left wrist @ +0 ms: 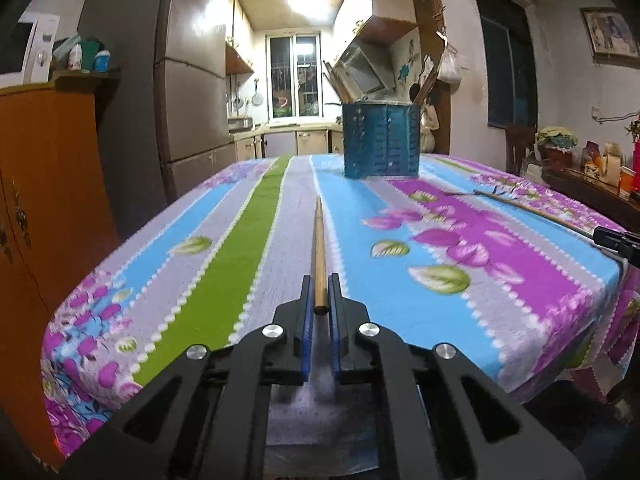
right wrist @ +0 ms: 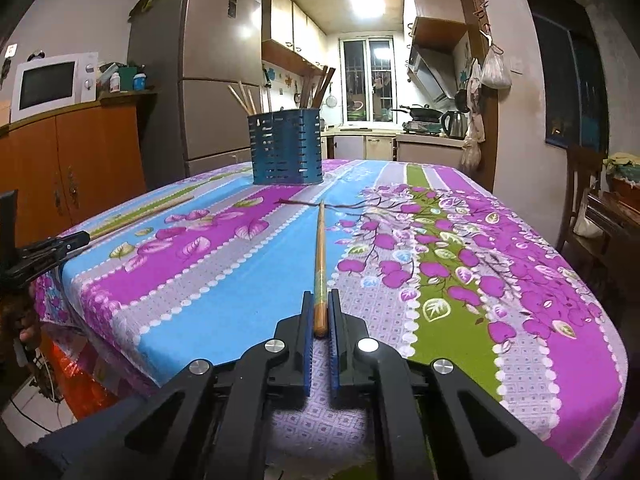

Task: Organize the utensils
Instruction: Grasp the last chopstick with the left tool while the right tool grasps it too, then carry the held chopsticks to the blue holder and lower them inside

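My left gripper (left wrist: 321,280) is shut on the near end of a plain wooden chopstick (left wrist: 319,240) that points forward over the table toward the blue slotted utensil holder (left wrist: 382,144). My right gripper (right wrist: 321,296) is shut on a darker patterned chopstick (right wrist: 319,248), also pointing toward the holder (right wrist: 286,146). The holder stands upright at the table's far side and holds several chopsticks. In the right wrist view the left gripper (right wrist: 80,238) shows at the left edge with its chopstick (right wrist: 140,216). In the left wrist view the right gripper (left wrist: 600,236) shows at the right edge.
The table (left wrist: 224,248) is covered by a striped floral cloth. A wooden cabinet (right wrist: 80,168) with a microwave (right wrist: 52,84) and a fridge (right wrist: 208,80) stand to the left. A chair and a cluttered sideboard (left wrist: 580,168) stand to the right.
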